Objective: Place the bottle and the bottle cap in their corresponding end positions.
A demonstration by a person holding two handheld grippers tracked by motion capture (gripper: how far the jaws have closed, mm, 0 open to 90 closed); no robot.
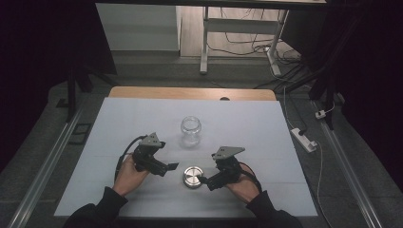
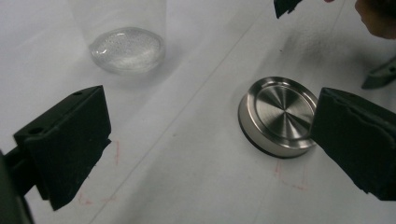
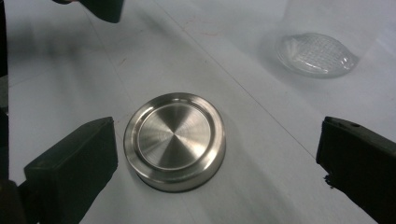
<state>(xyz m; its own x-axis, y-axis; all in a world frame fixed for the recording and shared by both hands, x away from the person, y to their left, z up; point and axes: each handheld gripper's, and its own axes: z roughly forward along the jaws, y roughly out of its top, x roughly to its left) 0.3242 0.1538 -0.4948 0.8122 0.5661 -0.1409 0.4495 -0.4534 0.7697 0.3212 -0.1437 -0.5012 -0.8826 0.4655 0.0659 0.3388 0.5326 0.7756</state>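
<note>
High view: a round metal lid [image 1: 193,177] lies flat on the white bench [image 1: 119,118], near the person's edge and about midway between the two hands. The left gripper [image 1: 170,166] hovers just left of the lid, fingers spread wide and holding nothing. The right gripper [image 1: 205,182] sits just right of the lid, also spread wide and empty, one finger tip close to the rim. A clear glass jar [image 1: 190,130] stands upright and open farther back, apart from the lid. In the right gripper view the lid [image 3: 175,141] rests between the wide fingers, nearer the left one, and the jar's base [image 3: 317,53] shows beyond.
</note>
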